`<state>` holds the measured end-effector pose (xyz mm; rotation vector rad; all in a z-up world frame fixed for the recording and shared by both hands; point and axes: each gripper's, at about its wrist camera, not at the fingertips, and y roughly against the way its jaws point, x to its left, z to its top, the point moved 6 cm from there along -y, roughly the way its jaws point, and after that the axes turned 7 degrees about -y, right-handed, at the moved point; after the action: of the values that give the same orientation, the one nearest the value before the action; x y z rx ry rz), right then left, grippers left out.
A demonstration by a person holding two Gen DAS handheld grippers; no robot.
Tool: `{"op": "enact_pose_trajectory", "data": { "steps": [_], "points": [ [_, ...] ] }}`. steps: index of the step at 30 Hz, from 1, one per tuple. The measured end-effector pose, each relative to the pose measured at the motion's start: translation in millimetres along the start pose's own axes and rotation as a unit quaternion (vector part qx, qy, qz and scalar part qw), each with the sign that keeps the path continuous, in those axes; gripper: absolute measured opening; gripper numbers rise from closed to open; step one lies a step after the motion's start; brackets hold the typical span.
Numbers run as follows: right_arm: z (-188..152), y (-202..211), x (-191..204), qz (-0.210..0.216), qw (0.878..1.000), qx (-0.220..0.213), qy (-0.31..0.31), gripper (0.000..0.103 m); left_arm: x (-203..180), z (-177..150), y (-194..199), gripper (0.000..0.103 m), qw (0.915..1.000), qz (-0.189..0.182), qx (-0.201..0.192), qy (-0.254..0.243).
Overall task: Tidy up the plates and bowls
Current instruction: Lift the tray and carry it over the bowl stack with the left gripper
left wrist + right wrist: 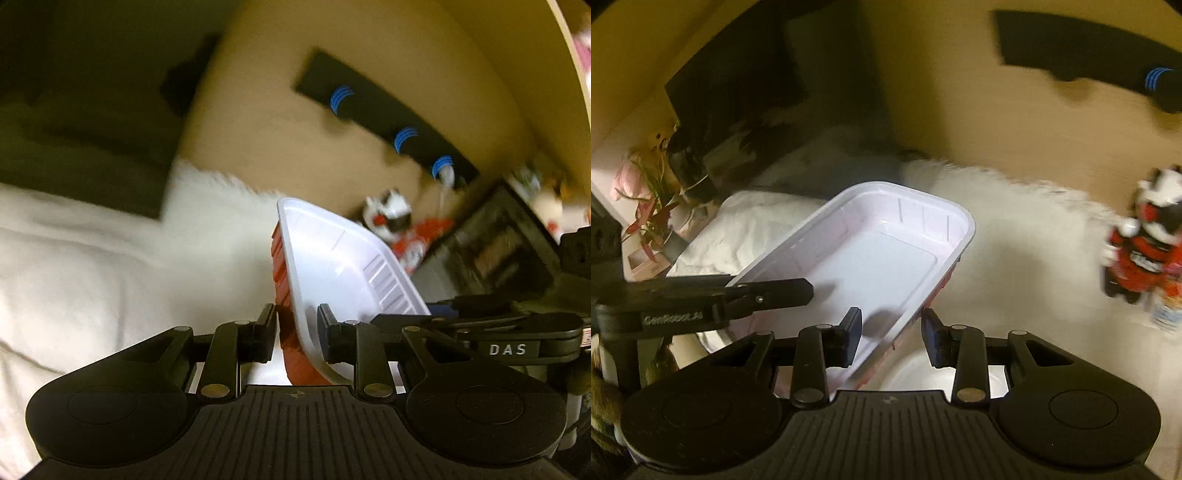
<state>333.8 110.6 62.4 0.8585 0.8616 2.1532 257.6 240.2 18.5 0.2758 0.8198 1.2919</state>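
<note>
The left hand-held gripper (297, 332) clamps one white tray's (332, 258) rim; the right hand-held gripper (891, 334) straddles its opposite wall (916, 295), contact unclear; one plush toy (1141, 254) lies beyond.

one white tray (886, 258), two grippers (297, 332) (891, 332), one plush toy (1145, 240)

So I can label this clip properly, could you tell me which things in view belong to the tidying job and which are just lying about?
Job: white tray, left gripper, right gripper.
Lying about: plush toy, fluffy white rug, flowers, black strip with blue stripes.
</note>
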Motion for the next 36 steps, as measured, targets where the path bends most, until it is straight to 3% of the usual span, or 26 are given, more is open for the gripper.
{"op": "enact_pose_trajectory", "data": {
  "steps": [5, 8, 11, 16, 27, 36],
  "points": [
    [-45, -13, -44, -0.018, 0.999, 0.018, -0.031, 0.035, -19, -44, -52, 0.025, 0.9963, 0.014, 0.08, -0.029],
    [-72, -42, -63, -0.021, 0.997, 0.051, -0.061, 0.035, -11, -71, -77, 0.022, 0.9906, 0.02, 0.135, -0.007],
    [-87, -53, -71, -0.018, 0.995, 0.061, -0.073, 0.035, -3, -79, -82, 0.022, 0.9882, 0.018, 0.152, 0.008],
    [-77, -47, -81, -0.016, 0.995, 0.05, -0.079, 0.036, 7, -70, -82, 0.022, 0.9892, 0.035, 0.141, 0.018],
    [-57, -76, -103, -0.016, 0.989, 0.027, -0.146, 0.039, 1, -51, -113, 0.023, 0.9901, 0.024, 0.137, 0.02],
    [-24, -36, -82, 0.003, 0.99, -0.07, -0.12, 0.04, -14, -4, -77, 0.025, 0.9979, 0.018, 0.061, -0.009]
  ]
}}
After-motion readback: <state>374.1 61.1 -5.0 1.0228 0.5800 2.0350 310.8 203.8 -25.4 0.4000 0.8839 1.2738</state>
